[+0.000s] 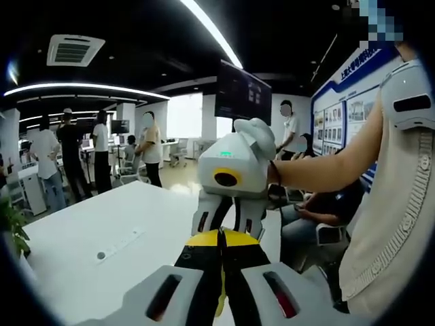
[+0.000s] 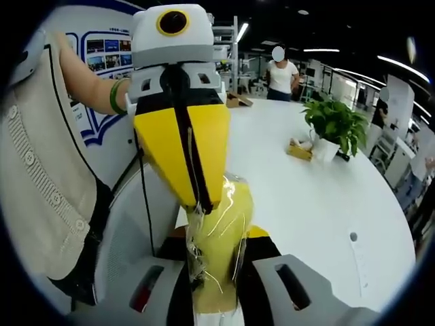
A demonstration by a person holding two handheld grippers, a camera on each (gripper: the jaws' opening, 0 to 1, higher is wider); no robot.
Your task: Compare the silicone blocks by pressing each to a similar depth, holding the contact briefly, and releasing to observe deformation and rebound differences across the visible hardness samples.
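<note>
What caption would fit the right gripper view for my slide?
Left gripper and right gripper both pinch a clear-wrapped yellow block over a white table near a potted plant.

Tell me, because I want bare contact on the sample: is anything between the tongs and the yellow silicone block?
Yes. A clear plastic wrapper encloses the yellow silicone block. The left gripper pinches its far end and the right gripper clamps its near end, so both sets of tongs meet plastic first.

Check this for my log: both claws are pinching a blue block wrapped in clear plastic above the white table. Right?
Not quite: the wrapped block is yellow, not blue, as the right gripper view shows. The left claw and right claw both pinch it above the white table.
</note>
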